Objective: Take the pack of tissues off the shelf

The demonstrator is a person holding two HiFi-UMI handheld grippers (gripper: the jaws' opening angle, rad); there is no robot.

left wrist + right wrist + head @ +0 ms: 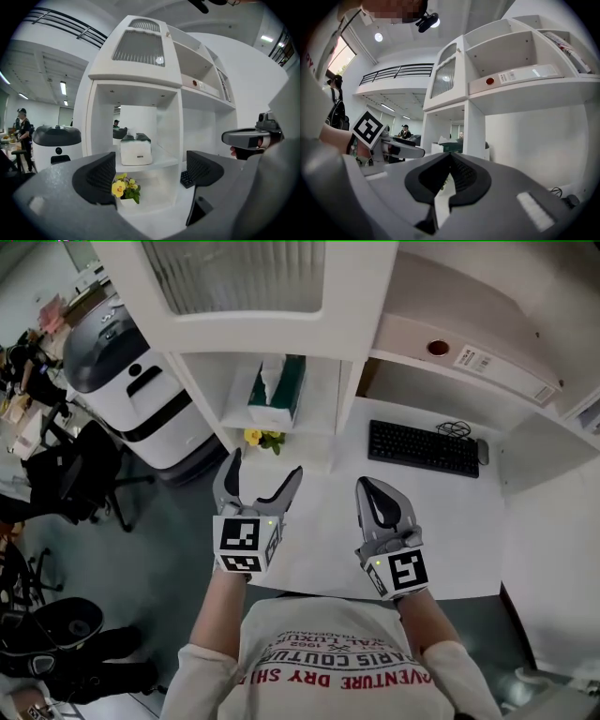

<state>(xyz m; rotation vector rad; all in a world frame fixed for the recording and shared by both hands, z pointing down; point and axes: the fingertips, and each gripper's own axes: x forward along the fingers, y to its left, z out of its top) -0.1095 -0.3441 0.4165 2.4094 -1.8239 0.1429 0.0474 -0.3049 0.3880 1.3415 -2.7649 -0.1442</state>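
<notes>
1. Left gripper (265, 468), lower left of centre: jaws wide apart, nothing between them.
2. Pack of tissues (277, 390), upper centre, sits on the shelf (319, 418) above yellow flowers (262, 438), well apart from both grippers.
3. Right gripper (370, 488), lower right of centre: jaws closed together, empty.

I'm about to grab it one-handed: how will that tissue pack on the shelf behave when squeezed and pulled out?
The tissue pack looks boxy and mostly paper, so probably light and a little squashy. Its flat base on the shelf suggests it slides, not rolls. The tissue poking from its top may flop.
</notes>
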